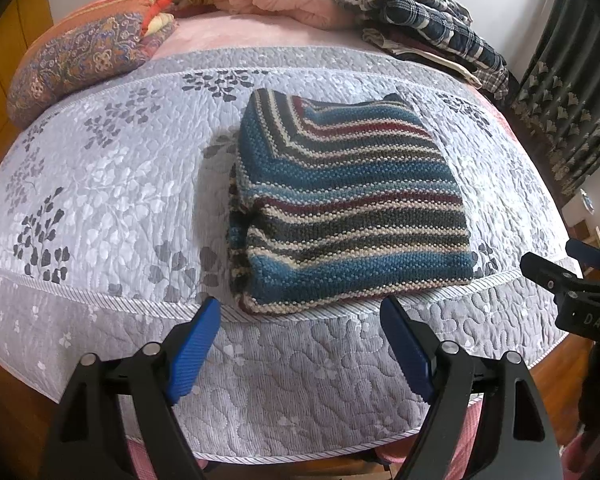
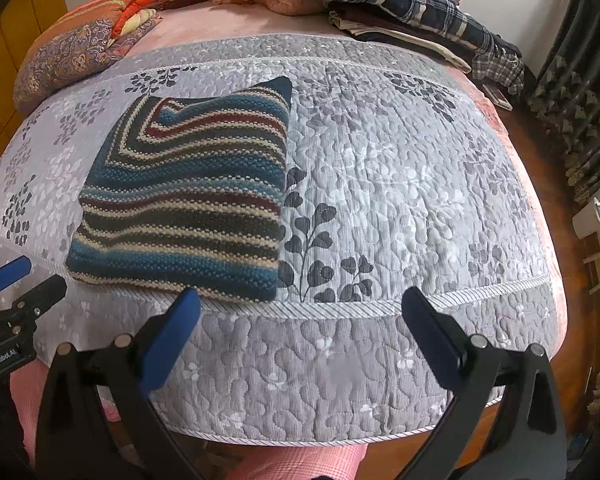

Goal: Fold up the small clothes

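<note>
Sweater: a striped knit in blue, cream, maroon and dark grey. It lies on the grey quilt of the bed, near the front edge, already folded into a thick square bundle.
Fold state: I judge the folding of this piece done or nearly so. The layers stack evenly, with a rounded fold along the left side in my left view and one small corner poking up at the far edge.
Left tongs: spread wide, holding nothing, hanging just short of the bundle's near edge.
Right tongs: also spread and empty, over the quilt border to the right of the sweater, apart from it.
Handling: I expect the knit to be soft, floppy and fairly light but bulky. It will sag and slide open if I lift it by one layer only. The coarse stitches should grip my ribbed pads well, so slipping is not my worry; snagging a loop might be.
Where to hold: if I move it, I would pinch through all the layers at the two near corners, one with each tongs, or slide under the near edge and lift evenly.
Quilt: puffy and soft, so a low pinch could catch it along with the knit.
Other things: the pillow and the plaid pile sit well apart at the far end.
</note>
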The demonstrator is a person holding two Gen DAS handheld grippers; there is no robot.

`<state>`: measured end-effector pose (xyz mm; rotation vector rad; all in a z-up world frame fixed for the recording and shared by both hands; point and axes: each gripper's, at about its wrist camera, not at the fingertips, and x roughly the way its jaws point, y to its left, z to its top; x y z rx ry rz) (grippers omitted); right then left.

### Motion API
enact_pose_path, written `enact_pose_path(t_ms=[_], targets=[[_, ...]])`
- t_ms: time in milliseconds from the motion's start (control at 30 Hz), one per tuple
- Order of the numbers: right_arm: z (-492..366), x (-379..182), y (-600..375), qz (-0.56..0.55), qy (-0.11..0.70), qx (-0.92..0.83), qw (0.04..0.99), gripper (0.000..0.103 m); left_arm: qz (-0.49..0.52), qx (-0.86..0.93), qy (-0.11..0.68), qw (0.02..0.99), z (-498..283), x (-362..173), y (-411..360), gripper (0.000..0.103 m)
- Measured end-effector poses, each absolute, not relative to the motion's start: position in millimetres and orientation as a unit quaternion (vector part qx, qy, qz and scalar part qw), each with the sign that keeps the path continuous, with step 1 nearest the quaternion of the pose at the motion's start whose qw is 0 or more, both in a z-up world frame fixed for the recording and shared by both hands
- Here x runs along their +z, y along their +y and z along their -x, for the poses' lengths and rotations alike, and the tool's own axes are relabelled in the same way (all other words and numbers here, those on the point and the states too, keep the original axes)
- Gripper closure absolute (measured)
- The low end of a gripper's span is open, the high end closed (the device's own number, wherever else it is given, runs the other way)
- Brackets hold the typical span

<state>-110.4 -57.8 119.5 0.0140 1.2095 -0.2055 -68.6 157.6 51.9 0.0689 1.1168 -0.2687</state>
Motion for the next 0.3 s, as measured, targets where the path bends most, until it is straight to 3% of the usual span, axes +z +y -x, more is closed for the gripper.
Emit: enact_pose_path(t_ms=[300], targets=[[111.7, 117.8, -58.3, -0.012, 0.571, -0.099, 0.815, 0.003, -0.033, -0.128, 0.530, 0.838, 69.0, 52.4, 156.0, 0.021]])
